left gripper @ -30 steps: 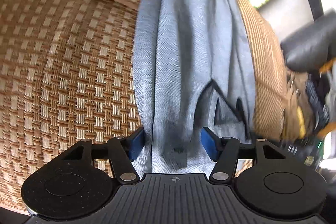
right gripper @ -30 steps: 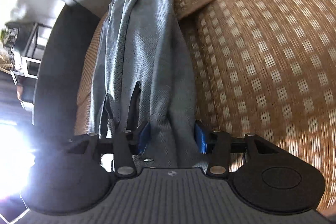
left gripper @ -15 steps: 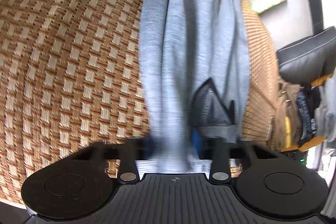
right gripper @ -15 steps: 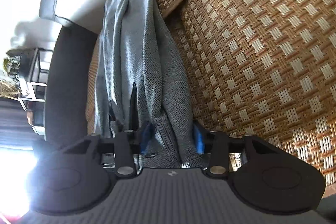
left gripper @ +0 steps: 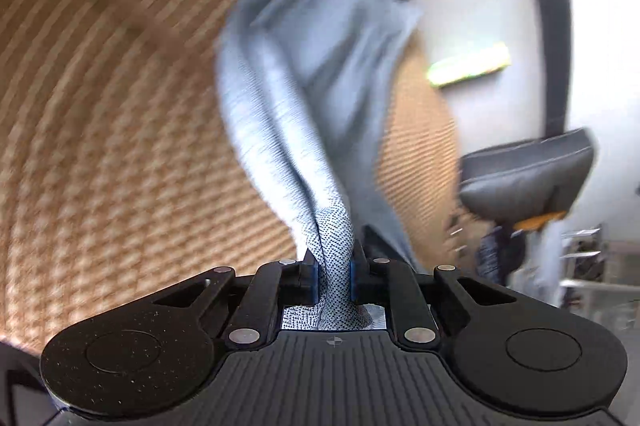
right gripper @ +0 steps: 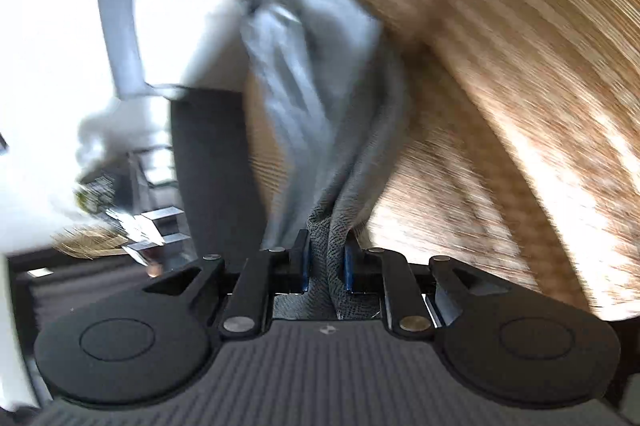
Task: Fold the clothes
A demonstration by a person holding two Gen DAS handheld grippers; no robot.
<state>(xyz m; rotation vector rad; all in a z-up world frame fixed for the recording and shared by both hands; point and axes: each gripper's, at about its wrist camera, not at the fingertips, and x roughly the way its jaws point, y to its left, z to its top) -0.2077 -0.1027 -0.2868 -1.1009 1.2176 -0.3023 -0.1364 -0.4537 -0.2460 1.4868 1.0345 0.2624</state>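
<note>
A light grey-blue garment (left gripper: 320, 74) lies stretched along a woven tan mat (left gripper: 120, 106). My left gripper (left gripper: 333, 266) is shut on a bunched edge of the garment, which rises from the mat into the blue pads. In the right wrist view the same garment (right gripper: 312, 74) runs away from me, and my right gripper (right gripper: 326, 262) is shut on another bunched edge of it. Both views are motion-blurred. The far end of the garment is hidden in blur.
The woven mat (right gripper: 520, 86) covers a sofa-like surface. A dark grey cushion or chair (left gripper: 524, 178) and cluttered bags stand at the right in the left wrist view. A dark panel (right gripper: 208, 154) and a metal rack (right gripper: 160, 222) stand at the left in the right wrist view.
Both grippers have closed on the garment's edge, from open around it a second ago. Both have lifted, and the cloth now gathers into folds between the pads.
</note>
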